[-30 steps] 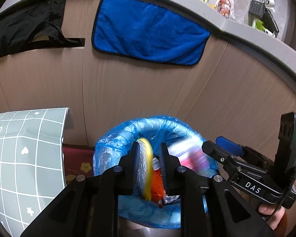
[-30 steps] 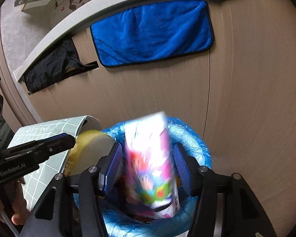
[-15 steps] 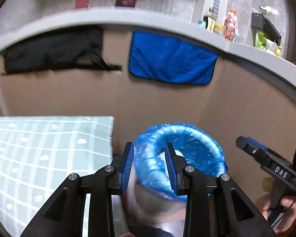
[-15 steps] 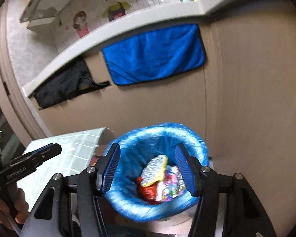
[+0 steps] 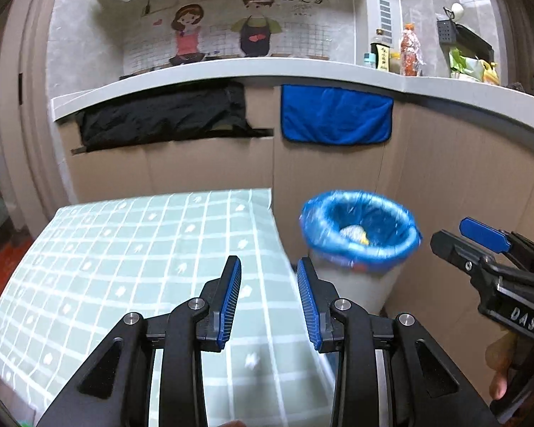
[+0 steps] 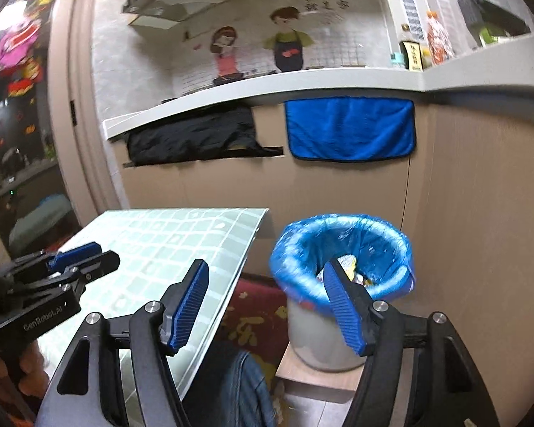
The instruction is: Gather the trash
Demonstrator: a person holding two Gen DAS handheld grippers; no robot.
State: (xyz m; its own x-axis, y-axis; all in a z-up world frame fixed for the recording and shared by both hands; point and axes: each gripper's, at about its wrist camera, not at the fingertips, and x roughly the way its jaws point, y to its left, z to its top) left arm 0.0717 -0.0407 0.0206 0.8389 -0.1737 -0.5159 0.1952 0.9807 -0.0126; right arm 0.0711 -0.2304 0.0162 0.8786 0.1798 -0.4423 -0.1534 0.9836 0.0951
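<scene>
A white trash bin with a blue bag liner (image 5: 359, 227) stands beside the table, against the counter front; it also shows in the right wrist view (image 6: 341, 249). Crumpled trash (image 5: 354, 233) lies inside it. My left gripper (image 5: 268, 302) is open and empty, above the table's right edge, back from the bin. My right gripper (image 6: 267, 306) is open wide and empty, held in front of the bin and above the floor. The right gripper also shows at the right of the left wrist view (image 5: 487, 249), and the left gripper at the left of the right wrist view (image 6: 78, 259).
A table with a green checked cloth (image 5: 124, 270) stands left of the bin. A blue towel (image 5: 334, 117) and a black cloth (image 5: 163, 117) hang from the counter edge. Bottles (image 5: 409, 49) stand on the counter. A red patterned rug (image 6: 252, 316) lies on the floor.
Both grippers let their trash fall into the bin, opened, and drew back and up from it. The view now takes in the table and the counter.
</scene>
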